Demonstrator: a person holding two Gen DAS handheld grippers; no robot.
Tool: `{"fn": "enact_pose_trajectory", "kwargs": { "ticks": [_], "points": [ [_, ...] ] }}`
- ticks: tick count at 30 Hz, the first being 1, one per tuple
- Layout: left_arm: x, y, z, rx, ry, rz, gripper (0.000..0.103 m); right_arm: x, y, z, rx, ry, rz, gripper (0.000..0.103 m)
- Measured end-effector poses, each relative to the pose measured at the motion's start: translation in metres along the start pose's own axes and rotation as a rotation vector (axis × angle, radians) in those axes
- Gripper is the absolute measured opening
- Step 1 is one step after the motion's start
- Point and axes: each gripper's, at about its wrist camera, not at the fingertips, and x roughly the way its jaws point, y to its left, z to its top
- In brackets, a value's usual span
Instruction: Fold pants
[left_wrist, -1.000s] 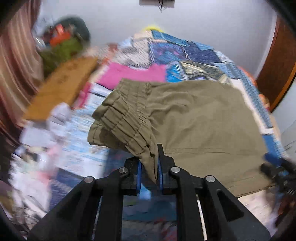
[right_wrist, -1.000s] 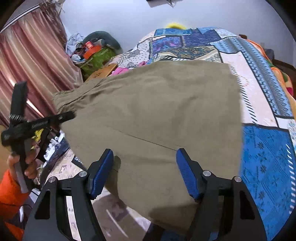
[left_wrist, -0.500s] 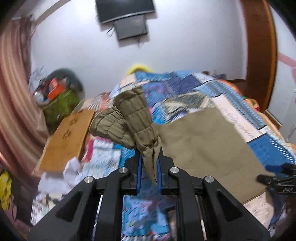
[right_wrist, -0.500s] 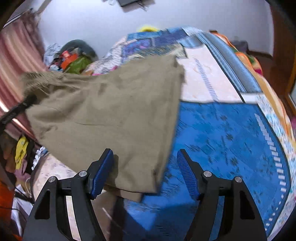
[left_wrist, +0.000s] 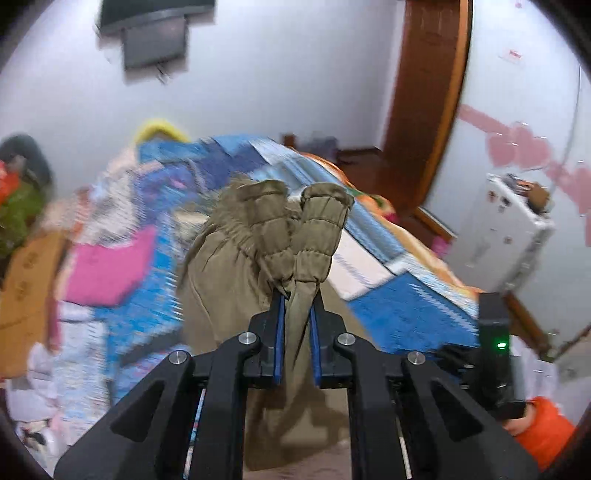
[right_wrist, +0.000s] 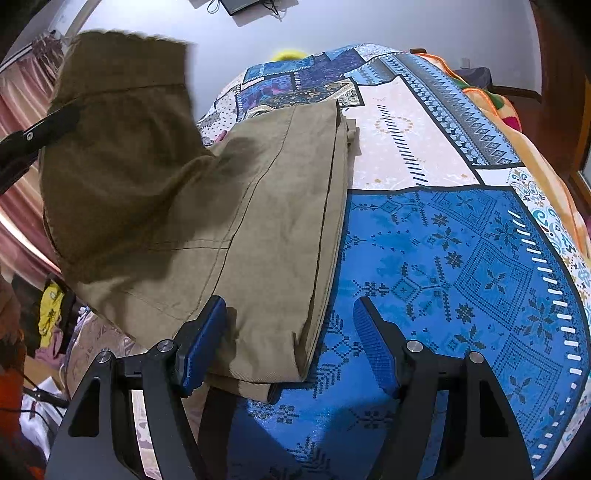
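One pair of olive-khaki pants (right_wrist: 258, 229) is spread over the near left part of the patchwork bedspread (right_wrist: 461, 258), its lower half lying flat while its elasticated waistband (left_wrist: 295, 229) is raised clear of the bed. That gathered waistband is pinched between the blue-padded fingers of the left gripper (left_wrist: 295, 325), which is closed tightly on the cloth; the lifted fabric hangs down from it. The right gripper (right_wrist: 288, 347) is held wide apart above the pants' near corner, its left pad (right_wrist: 199, 343) over the cloth and its right pad (right_wrist: 373, 347) over the blue quilt patch; nothing is clasped by it. A dark screen (left_wrist: 155, 40) is mounted on the white wall beyond the bedspread, and a wooden door frame (left_wrist: 428, 110) is seen to the bedspread's right.
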Motion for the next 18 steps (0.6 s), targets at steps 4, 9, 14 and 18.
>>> {"fn": "enact_pose_trajectory", "kwargs": {
  "ticks": [4,9,14,18],
  "points": [
    [0.029,-0.009,-0.004,-0.030,0.111,-0.110,0.012,0.000,0.000,0.000,-0.003,0.000,0.001,0.068],
    [0.060,-0.023,-0.019,-0.006,0.212,-0.145,0.012,0.000,0.002,-0.001,-0.003,-0.003,0.000,0.068],
    [0.069,-0.036,-0.033,0.055,0.252,-0.125,0.012,-0.001,0.003,-0.001,0.004,-0.003,-0.001,0.068],
    [0.069,-0.035,-0.036,0.062,0.261,-0.122,0.015,-0.002,0.003,0.000,0.005,0.000,-0.005,0.068]
  ]
}}
